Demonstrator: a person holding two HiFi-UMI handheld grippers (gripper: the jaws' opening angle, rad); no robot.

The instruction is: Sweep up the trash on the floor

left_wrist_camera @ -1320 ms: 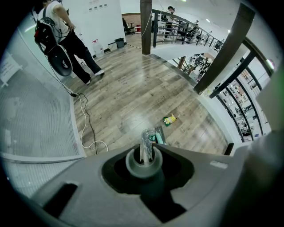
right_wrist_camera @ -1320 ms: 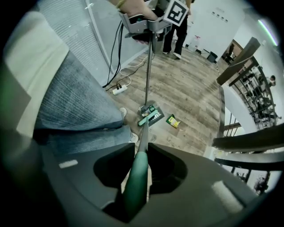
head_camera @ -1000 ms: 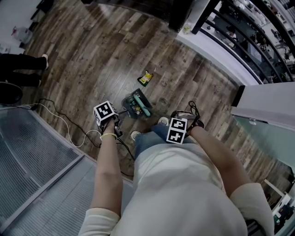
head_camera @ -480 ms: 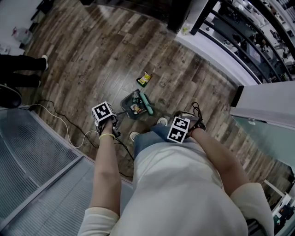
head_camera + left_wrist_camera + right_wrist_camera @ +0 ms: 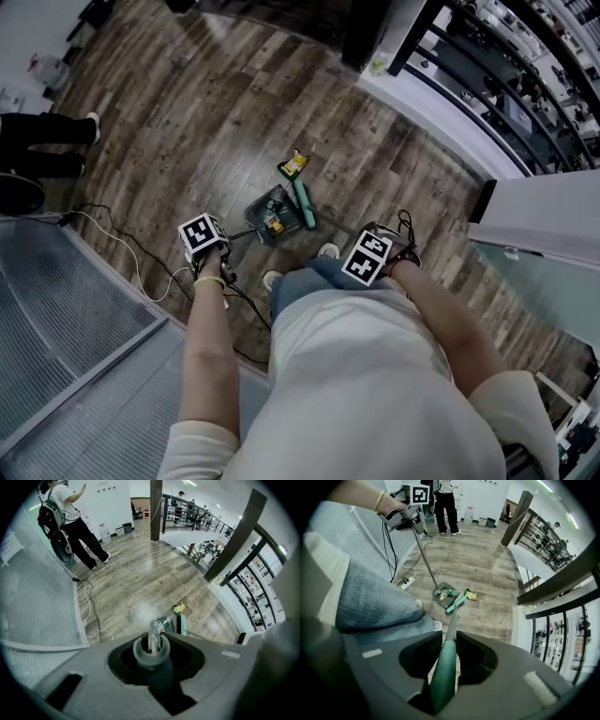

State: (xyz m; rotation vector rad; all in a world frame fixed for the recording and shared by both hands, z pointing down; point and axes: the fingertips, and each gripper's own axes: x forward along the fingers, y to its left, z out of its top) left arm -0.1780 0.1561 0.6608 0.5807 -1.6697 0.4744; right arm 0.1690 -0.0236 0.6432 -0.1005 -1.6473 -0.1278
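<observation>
Head view, far left: someone's dark trouser legs (image 5: 42,141) stand on the wood floor (image 5: 187,94), and a white cable (image 5: 127,246) trails along the edge of a grey ribbed mat (image 5: 66,328). Next along is the left gripper (image 5: 214,255). In the left gripper view its jaws are clamped round the thin metal pole of the dustpan (image 5: 267,217). The pan sits flat on the boards just ahead of the person's shoes, with a few small bits of trash (image 5: 273,223) lying in it. Just beside its right edge rests the teal head of the broom (image 5: 304,204). A yellow wrapper (image 5: 294,165) lies on the floor beyond that, outside the pan. Further right, the right gripper (image 5: 377,262) pinches the broom's green handle between its jaws, seen plainly in the right gripper view. A black railing (image 5: 506,75) runs along the far right.
</observation>
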